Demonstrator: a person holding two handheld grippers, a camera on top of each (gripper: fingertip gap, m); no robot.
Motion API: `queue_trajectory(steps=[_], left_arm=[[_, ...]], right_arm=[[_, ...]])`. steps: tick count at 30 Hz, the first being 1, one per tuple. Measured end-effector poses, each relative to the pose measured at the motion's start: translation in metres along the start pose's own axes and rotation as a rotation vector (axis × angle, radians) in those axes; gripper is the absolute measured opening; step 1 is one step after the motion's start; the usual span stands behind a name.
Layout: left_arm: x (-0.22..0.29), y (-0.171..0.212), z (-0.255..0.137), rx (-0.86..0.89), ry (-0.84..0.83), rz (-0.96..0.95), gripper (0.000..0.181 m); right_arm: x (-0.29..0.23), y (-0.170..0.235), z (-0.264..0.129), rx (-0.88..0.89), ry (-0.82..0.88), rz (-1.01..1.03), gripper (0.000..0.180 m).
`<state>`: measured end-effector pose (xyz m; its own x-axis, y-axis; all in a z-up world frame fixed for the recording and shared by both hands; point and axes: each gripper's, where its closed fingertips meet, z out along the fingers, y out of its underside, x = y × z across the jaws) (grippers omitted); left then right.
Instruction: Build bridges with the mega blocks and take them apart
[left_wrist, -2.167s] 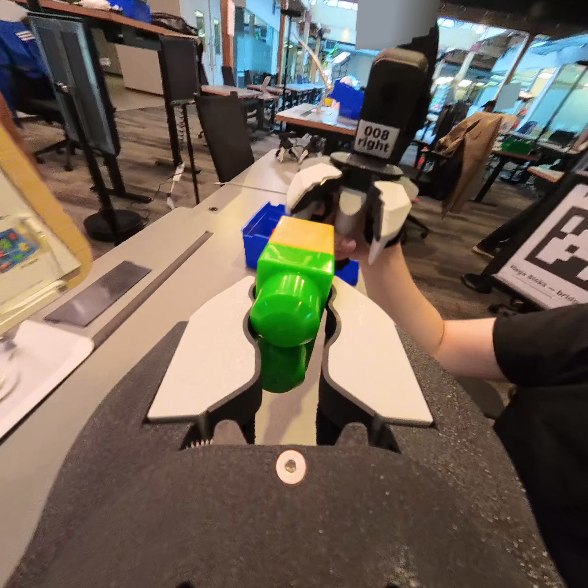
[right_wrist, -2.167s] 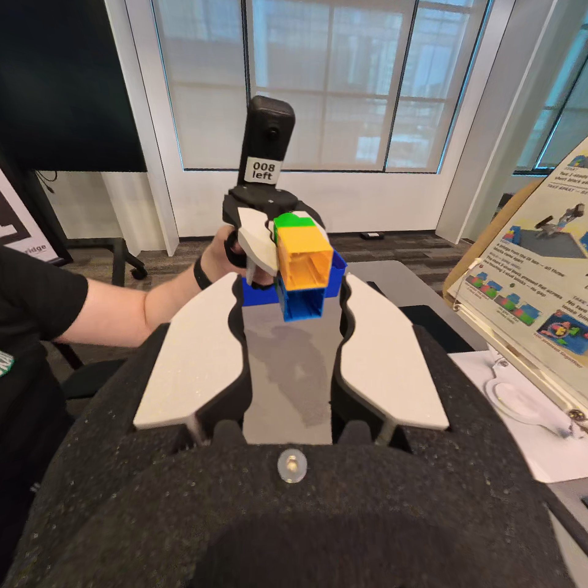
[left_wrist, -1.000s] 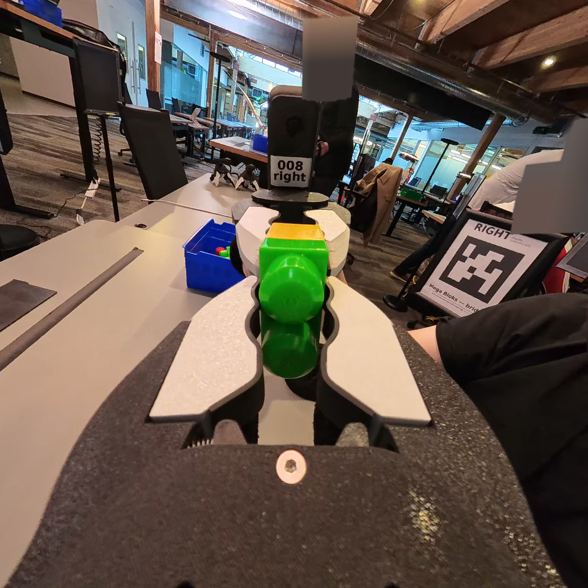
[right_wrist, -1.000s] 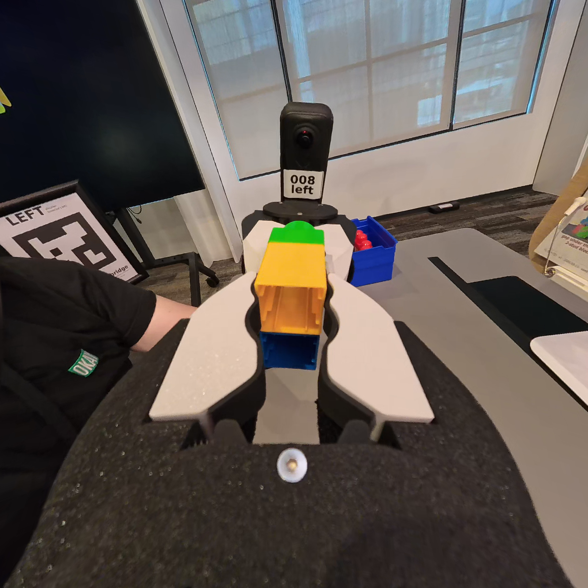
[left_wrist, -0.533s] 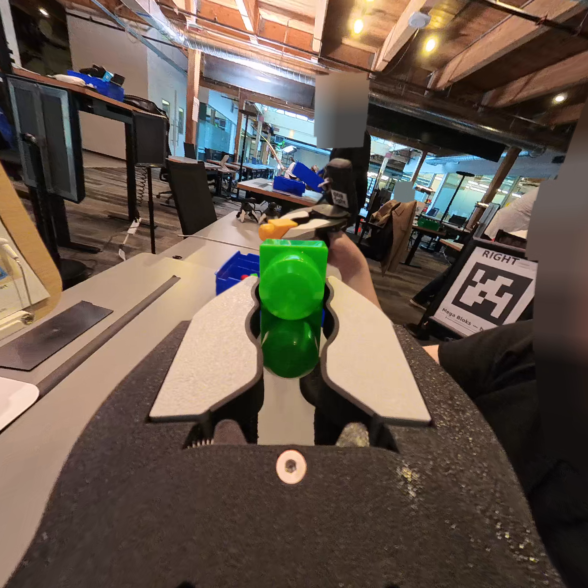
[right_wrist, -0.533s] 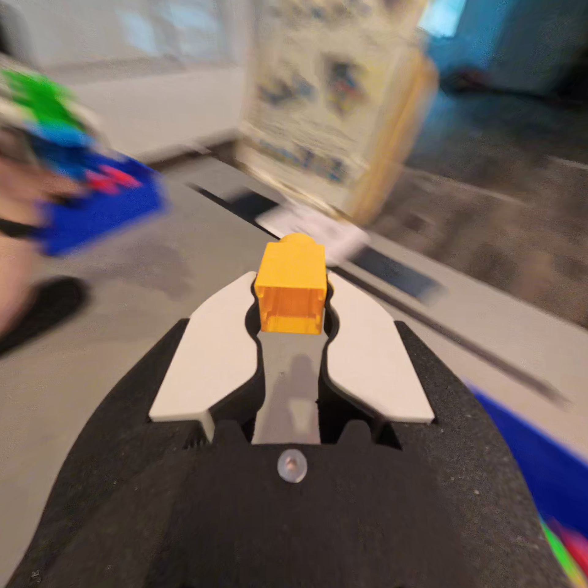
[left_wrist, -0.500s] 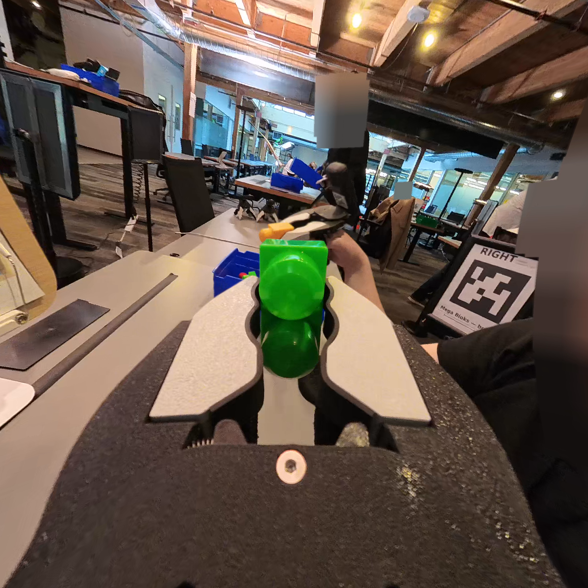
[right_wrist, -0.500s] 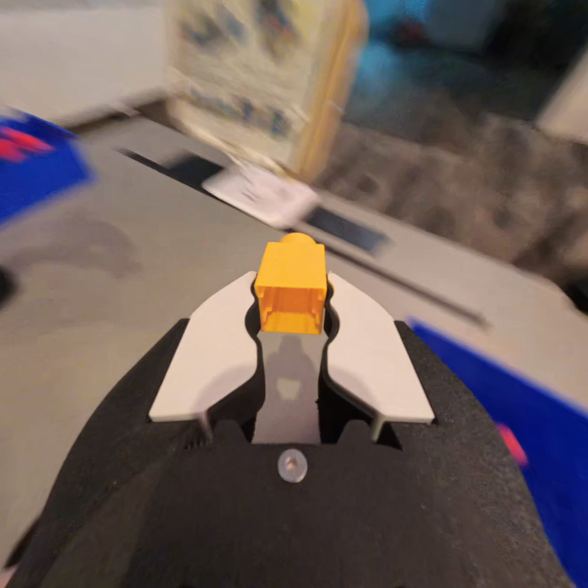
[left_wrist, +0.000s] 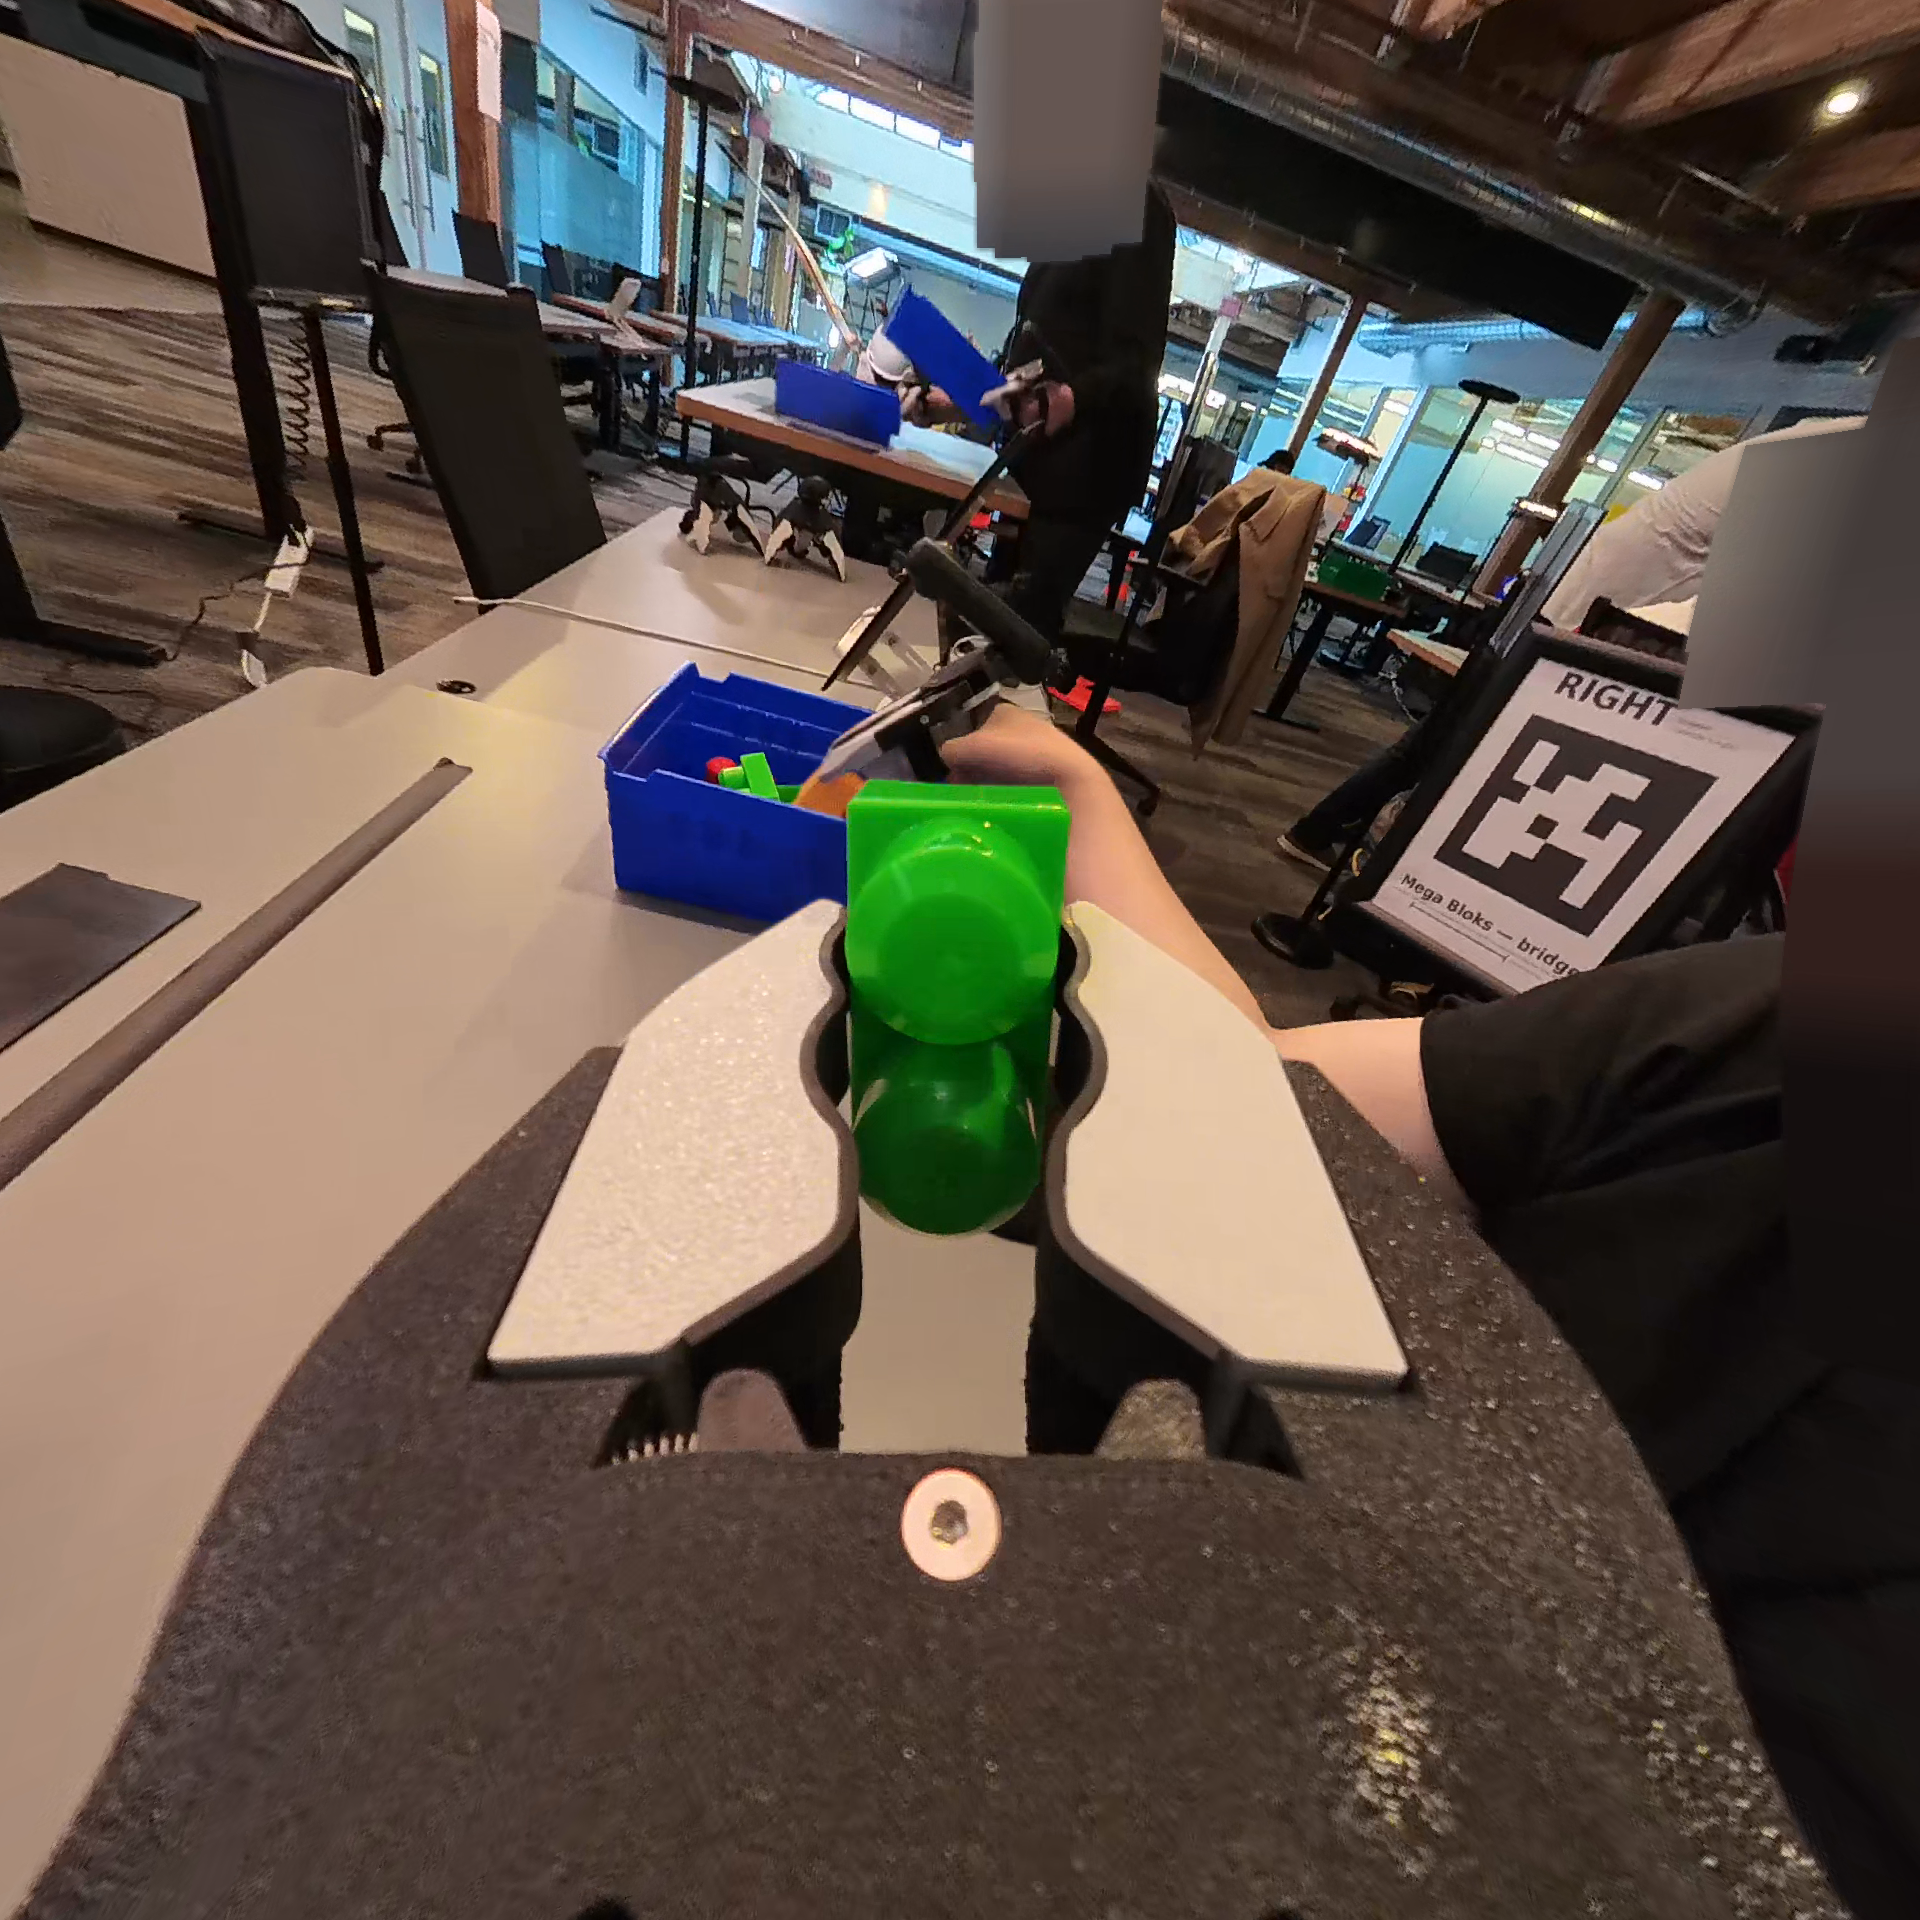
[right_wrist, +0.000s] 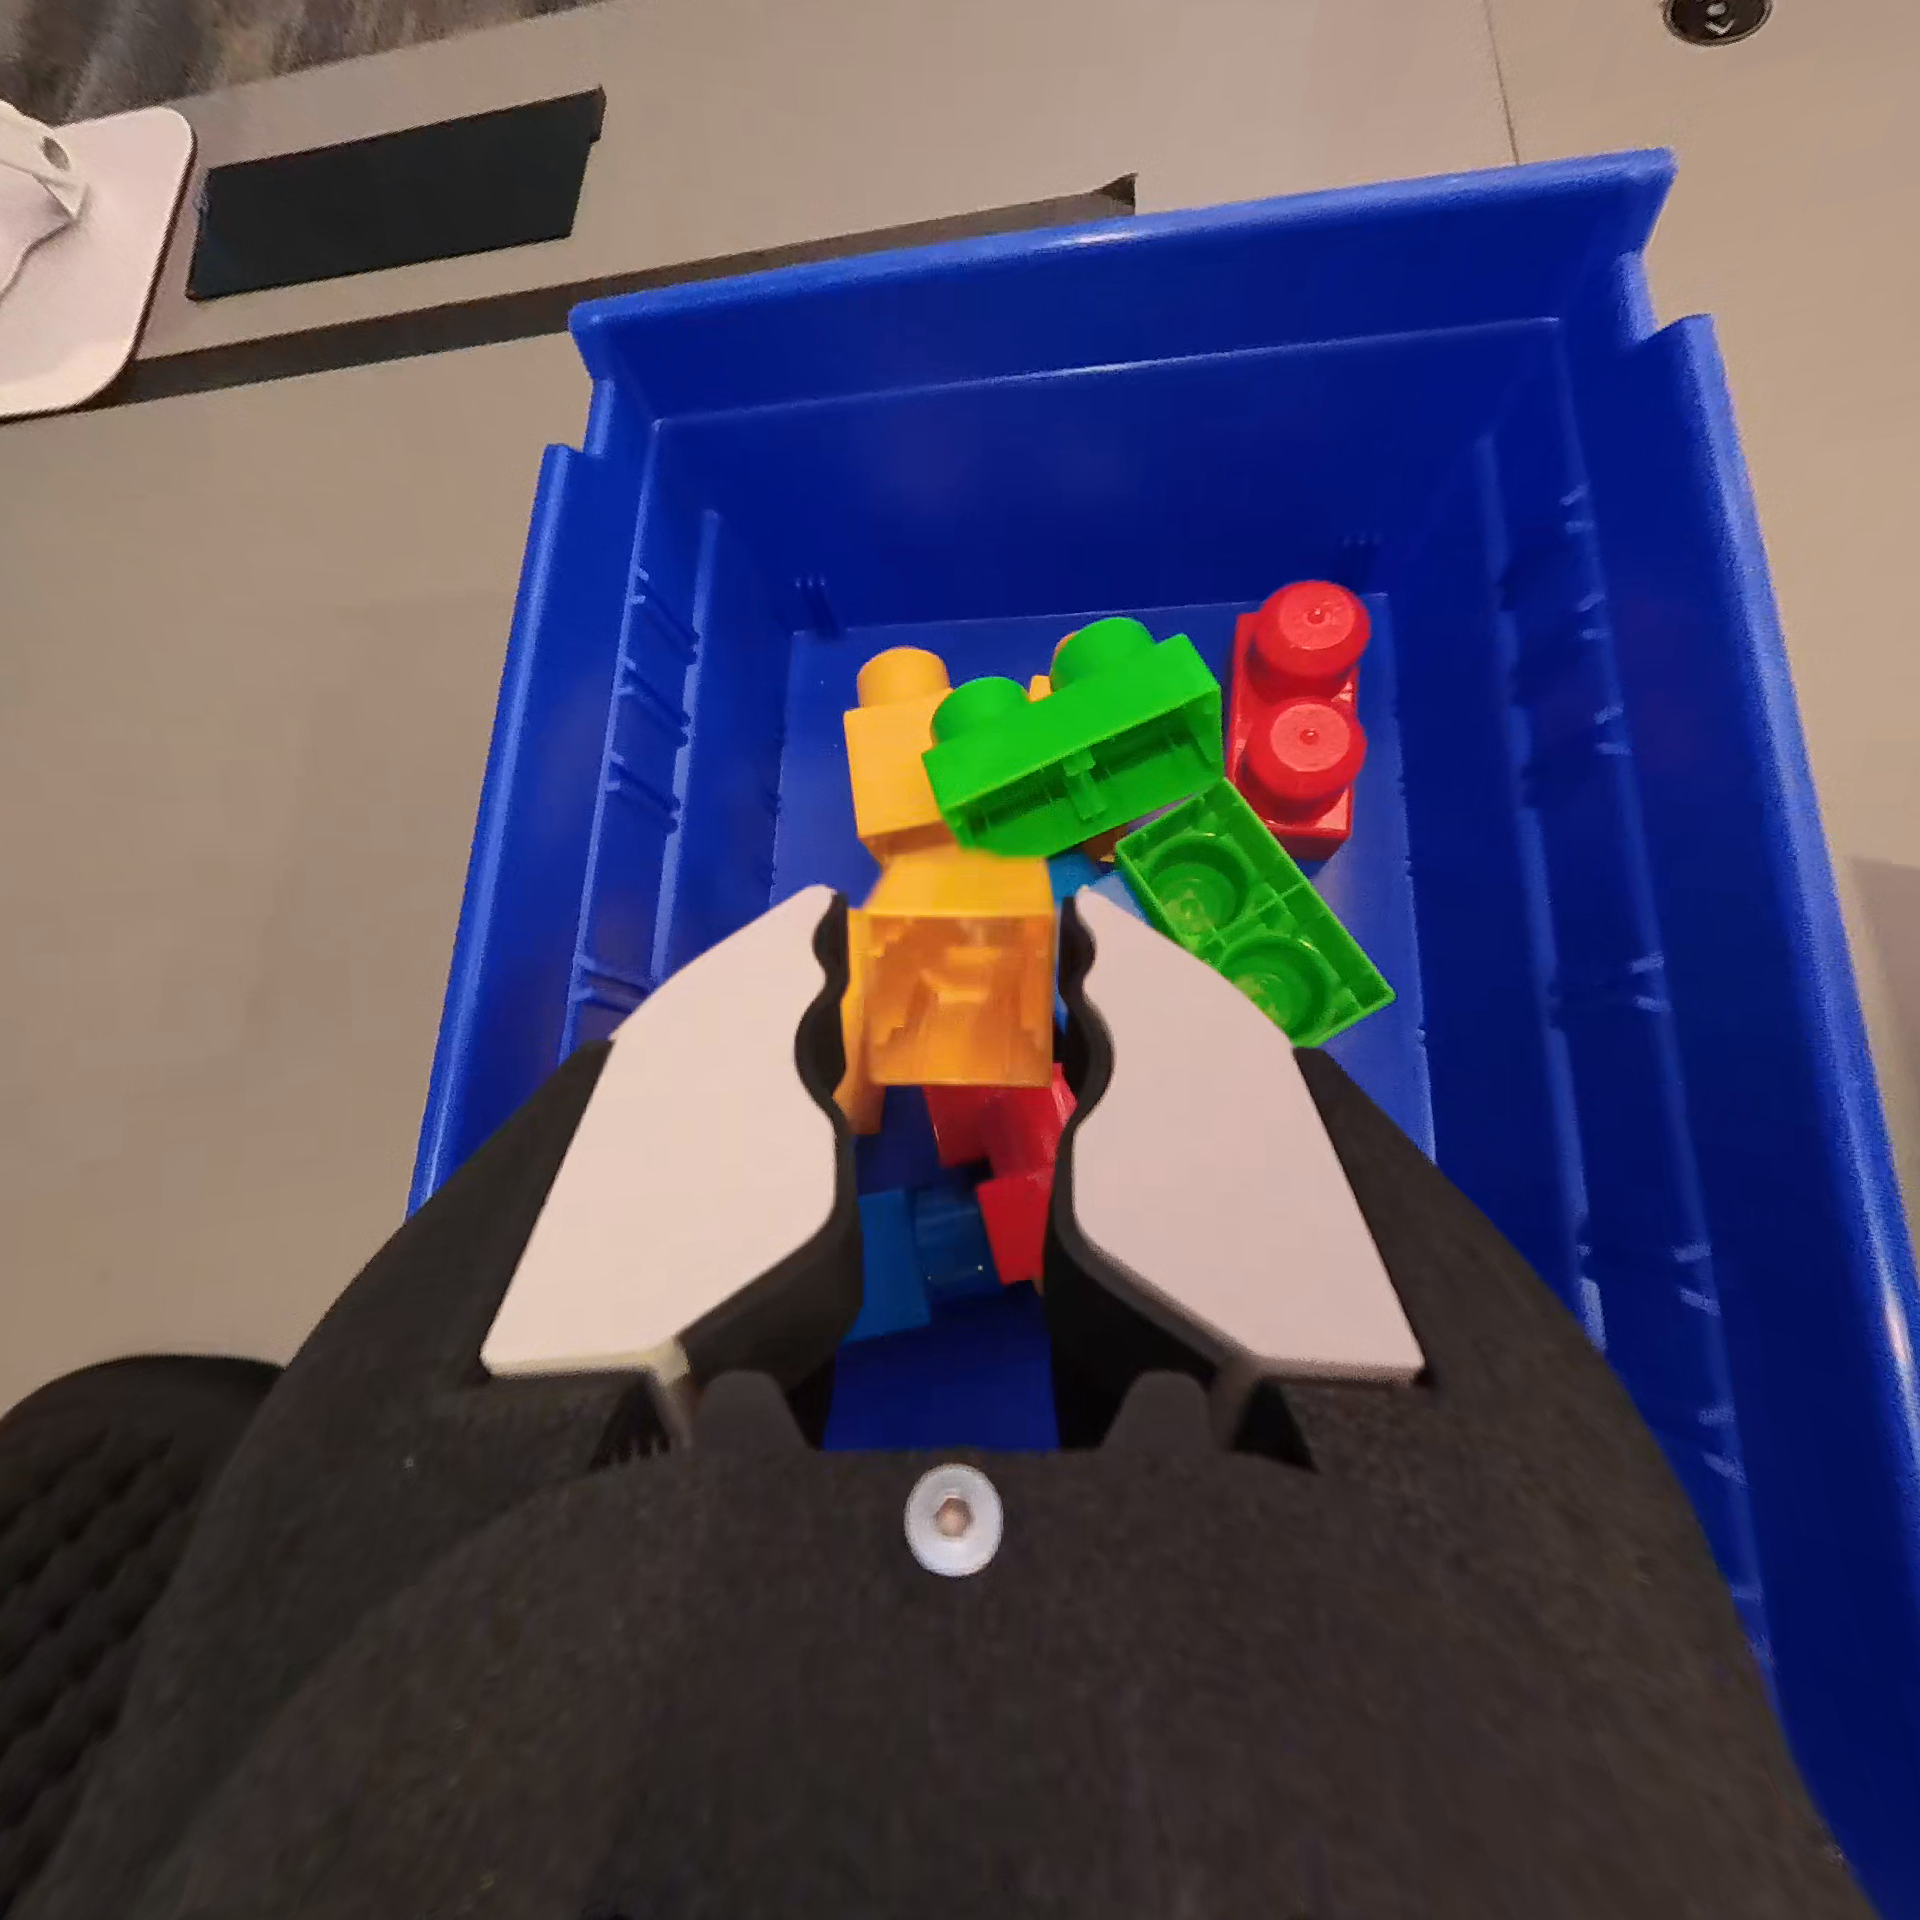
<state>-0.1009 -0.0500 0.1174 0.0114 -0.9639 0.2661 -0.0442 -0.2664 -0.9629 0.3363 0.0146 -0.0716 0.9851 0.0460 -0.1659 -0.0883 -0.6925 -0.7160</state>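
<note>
My left gripper (left_wrist: 951, 935) is shut on a green two-stud block (left_wrist: 951, 987), studs facing the camera, held above the grey table (left_wrist: 260, 1018). My right gripper (right_wrist: 951, 925) is shut on a yellow block (right_wrist: 951, 992), hollow underside towards the camera, and points down into the blue bin (right_wrist: 1091, 416). Green blocks (right_wrist: 1070, 743), a red block (right_wrist: 1299, 707), a yellow block (right_wrist: 894, 748) and a blue block (right_wrist: 894, 1268) lie in the bin. In the left wrist view the right gripper (left_wrist: 883, 743) hangs over the bin (left_wrist: 717, 831), held by a hand.
A black pad (right_wrist: 390, 192) and a white stand base (right_wrist: 78, 260) lie on the table beyond the bin. A framed marker sign (left_wrist: 1569, 821) stands to the right. A person with a blue bin works at a far table (left_wrist: 831, 447).
The right gripper pulled the yellow block off the green one, swung away to the blue bin and now points down into it. The left gripper still holds the green block.
</note>
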Motion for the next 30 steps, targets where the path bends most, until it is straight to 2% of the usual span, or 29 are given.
queue_trajectory(steps=[4, 7, 10, 13, 16, 18, 23, 25, 27, 30], left_arm=[[-0.001, 0.003, 0.004, -0.016, -0.007, 0.005, 0.036], [-0.004, 0.001, 0.005, 0.001, -0.014, -0.006, 0.035], [-0.006, -0.002, 0.004, 0.030, -0.022, -0.018, 0.036], [-0.008, -0.007, 0.003, 0.068, -0.025, -0.035, 0.036], [-0.008, -0.011, 0.002, 0.099, -0.017, -0.053, 0.036], [-0.008, -0.012, 0.001, 0.106, -0.021, -0.052, 0.036], [-0.006, -0.013, 0.002, 0.112, -0.022, -0.037, 0.036], [-0.005, -0.013, 0.003, 0.108, -0.022, -0.032, 0.036], [-0.003, -0.014, 0.003, 0.114, -0.012, -0.026, 0.036], [-0.003, -0.017, 0.000, 0.138, -0.016, -0.035, 0.039]], right_arm=[[0.002, -0.004, -0.005, 0.044, -0.020, 0.039, 0.046], [-0.024, -0.043, -0.037, 0.238, -0.061, -0.051, 0.047], [-0.100, -0.099, -0.087, 0.505, -0.242, -0.188, 0.050], [-0.213, -0.124, -0.133, 0.667, -0.600, -0.357, 0.051], [-0.320, -0.107, -0.156, 0.614, -0.971, -0.532, 0.057], [-0.373, -0.092, -0.153, 0.544, -1.081, -0.626, 0.061], [-0.445, -0.059, -0.101, 0.338, -1.053, -0.752, 0.069], [-0.463, -0.046, -0.092, 0.267, -1.109, -0.749, 0.067], [-0.470, -0.035, -0.086, 0.199, -1.152, -0.775, 0.040], [-0.471, -0.040, -0.090, 0.221, -1.212, -0.733, 0.037]])
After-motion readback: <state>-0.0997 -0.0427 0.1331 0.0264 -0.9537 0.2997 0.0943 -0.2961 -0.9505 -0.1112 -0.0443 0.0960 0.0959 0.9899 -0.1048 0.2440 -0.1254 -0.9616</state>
